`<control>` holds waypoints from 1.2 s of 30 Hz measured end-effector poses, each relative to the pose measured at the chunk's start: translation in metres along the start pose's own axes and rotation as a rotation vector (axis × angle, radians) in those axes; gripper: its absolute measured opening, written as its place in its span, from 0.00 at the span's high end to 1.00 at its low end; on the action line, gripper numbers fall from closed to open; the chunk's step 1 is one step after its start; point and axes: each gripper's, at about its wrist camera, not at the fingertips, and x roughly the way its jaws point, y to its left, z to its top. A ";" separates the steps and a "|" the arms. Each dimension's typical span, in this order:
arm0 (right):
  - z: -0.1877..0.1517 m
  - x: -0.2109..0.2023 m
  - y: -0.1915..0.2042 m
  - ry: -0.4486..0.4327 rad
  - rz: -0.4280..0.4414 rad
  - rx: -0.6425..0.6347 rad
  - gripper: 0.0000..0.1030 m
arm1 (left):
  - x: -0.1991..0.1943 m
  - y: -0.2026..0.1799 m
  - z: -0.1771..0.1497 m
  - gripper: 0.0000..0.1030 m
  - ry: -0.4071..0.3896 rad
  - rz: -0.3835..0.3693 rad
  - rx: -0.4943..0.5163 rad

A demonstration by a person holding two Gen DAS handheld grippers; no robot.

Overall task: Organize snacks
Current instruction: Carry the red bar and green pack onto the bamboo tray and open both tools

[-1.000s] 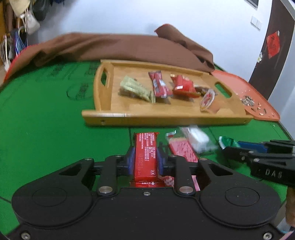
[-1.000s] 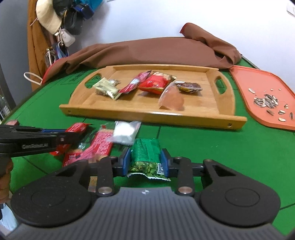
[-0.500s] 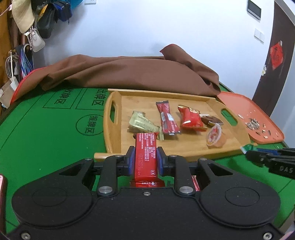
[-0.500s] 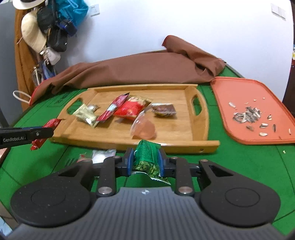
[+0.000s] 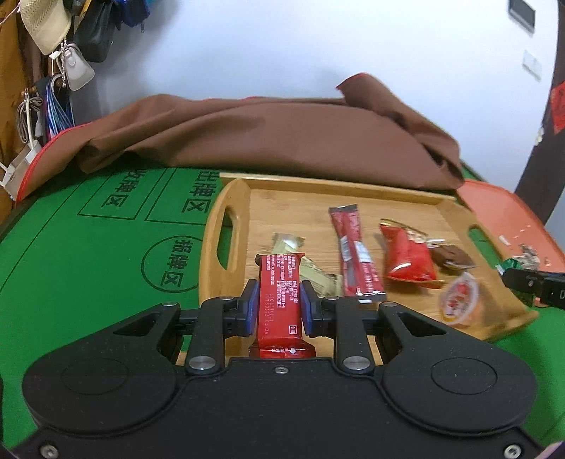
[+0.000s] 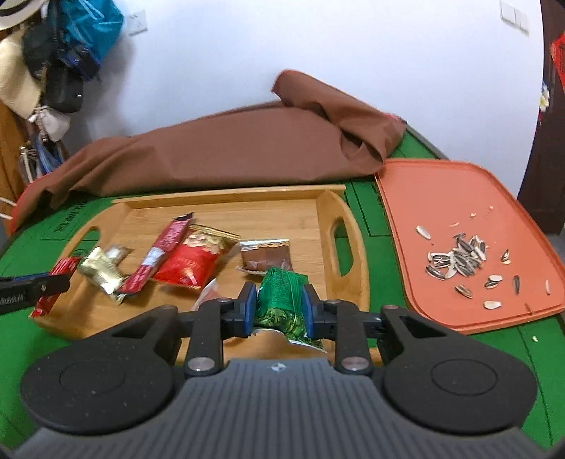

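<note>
My left gripper (image 5: 279, 300) is shut on a red snack bar (image 5: 279, 293), held above the left part of the wooden tray (image 5: 212, 247). My right gripper (image 6: 279, 303) is shut on a green snack packet (image 6: 282, 300), above the tray's (image 6: 328, 204) right part. In the tray lie a gold wrapper (image 6: 102, 272), a long red stick pack (image 6: 162, 254), a red bag (image 6: 194, 261), a brown packet (image 6: 266, 256) and a clear jelly cup (image 5: 459, 296). The left gripper with its red bar (image 6: 53, 282) shows at the left edge of the right wrist view, the right gripper (image 5: 529, 282) at the right edge of the left wrist view.
An orange tray (image 6: 459, 219) with several sunflower seeds (image 6: 459, 257) lies right of the wooden tray on the green table (image 5: 88, 264). A brown cloth (image 5: 282, 134) is heaped behind both. Bags and a hat (image 5: 46, 24) hang at the far left.
Both grippers have lifted from the green table and moved forward over the wooden tray, each carrying its snack. The loose snacks left on the table have dropped out of view.
</note>
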 end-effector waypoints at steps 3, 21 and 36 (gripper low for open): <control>0.004 0.016 -0.001 0.025 0.003 0.019 0.70 | 0.014 -0.001 0.001 0.78 0.018 0.020 -0.003; 0.007 0.052 0.002 0.067 0.000 0.032 0.70 | 0.047 -0.005 0.008 0.78 0.049 0.067 -0.044; 0.007 0.032 0.004 0.026 0.047 0.019 0.33 | 0.019 -0.013 0.004 0.19 -0.010 0.057 0.024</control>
